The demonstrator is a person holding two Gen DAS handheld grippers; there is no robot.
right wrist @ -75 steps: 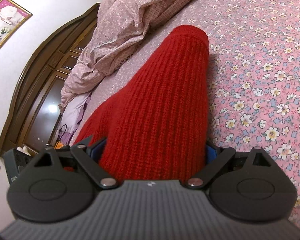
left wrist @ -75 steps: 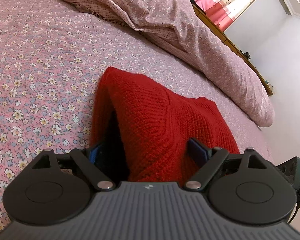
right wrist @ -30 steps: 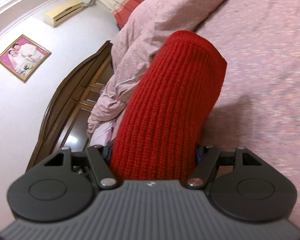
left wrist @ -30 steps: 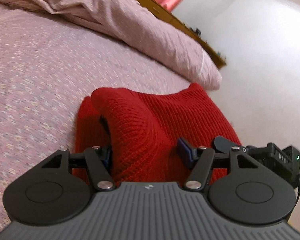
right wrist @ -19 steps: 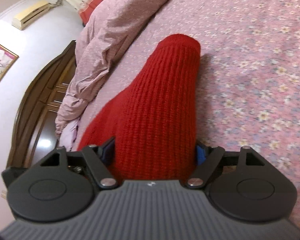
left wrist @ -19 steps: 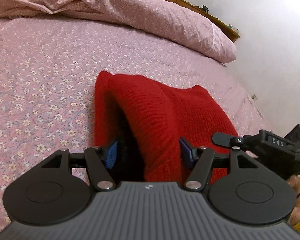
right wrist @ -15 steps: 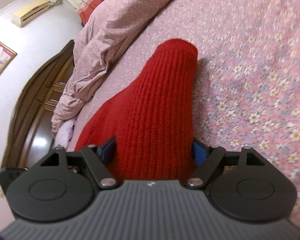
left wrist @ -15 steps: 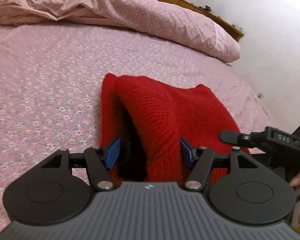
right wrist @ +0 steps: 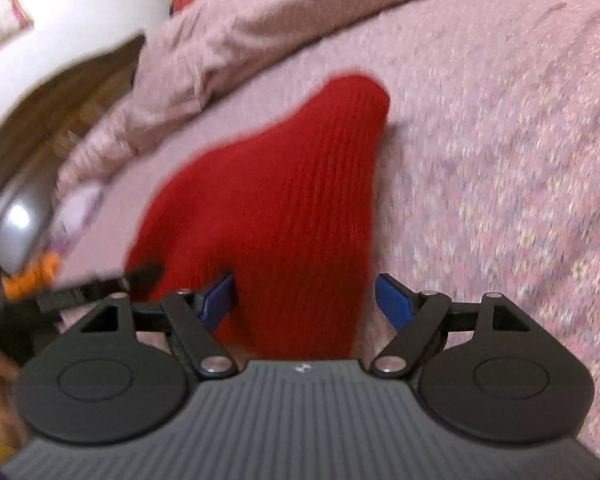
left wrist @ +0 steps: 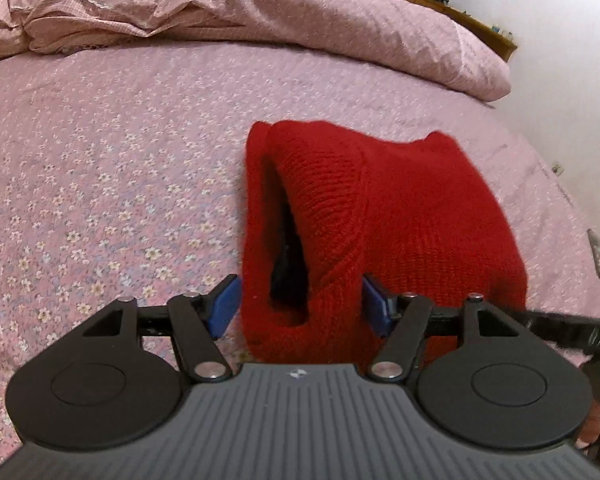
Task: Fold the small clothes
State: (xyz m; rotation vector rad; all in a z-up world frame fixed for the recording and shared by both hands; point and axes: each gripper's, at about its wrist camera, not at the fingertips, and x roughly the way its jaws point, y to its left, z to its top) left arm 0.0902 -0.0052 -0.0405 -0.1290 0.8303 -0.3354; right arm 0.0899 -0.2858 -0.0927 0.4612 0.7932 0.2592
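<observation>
On the floral pink bedspread (left wrist: 100, 152), a red knitted garment (left wrist: 399, 208) lies in a loosely folded heap, its near edge reaching right up between the blue-padded fingers of both grippers. Seen from the left wrist, the left gripper (left wrist: 301, 304) has its jaws spread: the left pad stands just clear of the knit while the right pad touches or nearly touches it, and a dark open fold of the garment faces the camera between them. At the right edge of that view the other tool's black arm crosses in front of the garment's right side. Seen from the right wrist, which is blurred, the right gripper (right wrist: 305, 300) is likewise spread, with the ribbed red knit running away from it toward the far left; the left pad sits against the cloth and a gap shows before the right pad. Beyond the garment a rumpled pink duvet (left wrist: 260, 12) lies along the far side of the bed.
</observation>
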